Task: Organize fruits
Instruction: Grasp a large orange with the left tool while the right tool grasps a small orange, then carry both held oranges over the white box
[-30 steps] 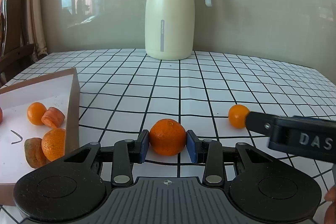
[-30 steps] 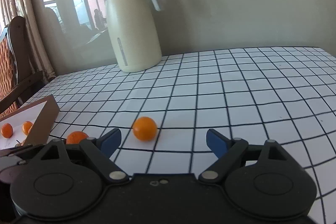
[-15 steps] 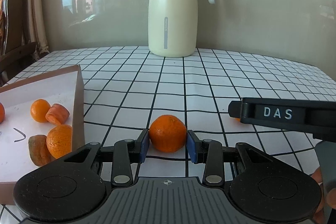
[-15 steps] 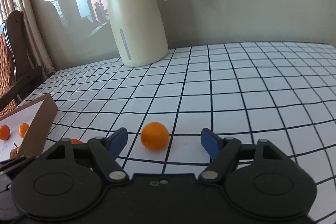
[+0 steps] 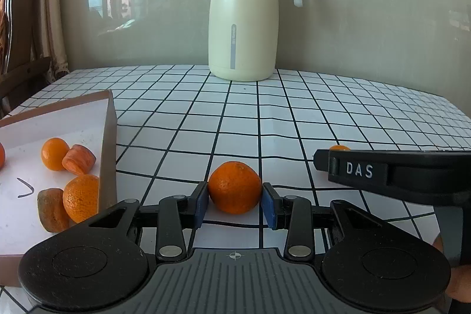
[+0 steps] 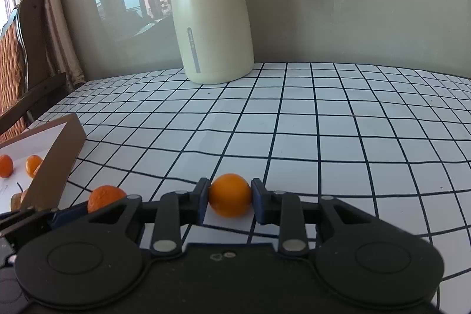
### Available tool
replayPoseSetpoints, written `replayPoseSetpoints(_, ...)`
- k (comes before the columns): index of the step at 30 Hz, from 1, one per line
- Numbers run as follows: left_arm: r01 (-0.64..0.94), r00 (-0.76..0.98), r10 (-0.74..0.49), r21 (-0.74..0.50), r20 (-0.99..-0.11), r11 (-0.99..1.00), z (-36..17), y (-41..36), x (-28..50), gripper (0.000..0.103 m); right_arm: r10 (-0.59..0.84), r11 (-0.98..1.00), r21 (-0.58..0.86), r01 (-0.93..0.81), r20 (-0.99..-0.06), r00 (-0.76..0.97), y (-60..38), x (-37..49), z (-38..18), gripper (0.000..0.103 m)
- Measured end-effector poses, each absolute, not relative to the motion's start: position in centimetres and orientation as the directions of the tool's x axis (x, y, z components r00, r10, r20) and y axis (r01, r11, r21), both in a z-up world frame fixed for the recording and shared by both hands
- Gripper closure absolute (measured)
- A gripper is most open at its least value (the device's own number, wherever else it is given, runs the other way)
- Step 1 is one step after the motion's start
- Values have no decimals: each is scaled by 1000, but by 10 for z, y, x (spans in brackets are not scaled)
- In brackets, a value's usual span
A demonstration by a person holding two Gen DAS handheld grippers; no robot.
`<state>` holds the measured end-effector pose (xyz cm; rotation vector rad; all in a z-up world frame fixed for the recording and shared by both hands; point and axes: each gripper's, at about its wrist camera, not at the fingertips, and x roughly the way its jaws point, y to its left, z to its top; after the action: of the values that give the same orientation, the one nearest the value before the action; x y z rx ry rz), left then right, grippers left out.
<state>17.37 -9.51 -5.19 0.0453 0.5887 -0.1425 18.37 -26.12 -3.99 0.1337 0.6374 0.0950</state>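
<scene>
Nearest to me, the left gripper (image 5: 234,203) has its two blue pads pressed against either side of a dimpled mandarin (image 5: 234,187), which sits on the checked tablecloth (image 5: 294,119) in front of the cream jug (image 5: 243,16). Measured from that jug, the mandarin lies well forward toward me and roughly in line with it. From this low view I cannot quite tell whether the fruit rests on the cloth or is lifted a little.

Just to the right of it, the right gripper (image 6: 230,202) is closed on a smaller, smoother orange (image 6: 230,195), its pads touching both sides. This fruit also lies well forward of the jug, slightly to the jug's right. In the left camera view the right gripper shows as a black bar marked DAS, with only a sliver of the orange peeking above it.

To the jug's front left stands a shallow cardboard box (image 5: 107,155) with a white floor. Inside it, close to the wall nearest the mandarin, lie another mandarin (image 5: 81,196) and a brownish piece (image 5: 51,209) touching it; farther in are a small orange (image 5: 54,153) and a carrot-coloured chunk (image 5: 78,159) beside it.

Farthest back, the jug stands upright against the wall, and a wooden chair (image 5: 20,28) sits off to the jug's far left by the curtain.
</scene>
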Motion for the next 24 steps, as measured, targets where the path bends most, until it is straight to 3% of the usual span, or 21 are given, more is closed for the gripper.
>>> replayPoseSetpoints(24,201,825,-165,8,-541,980,-48,-97,146,65,170,981,175,-84,-564,808,-282,135,-29,81)
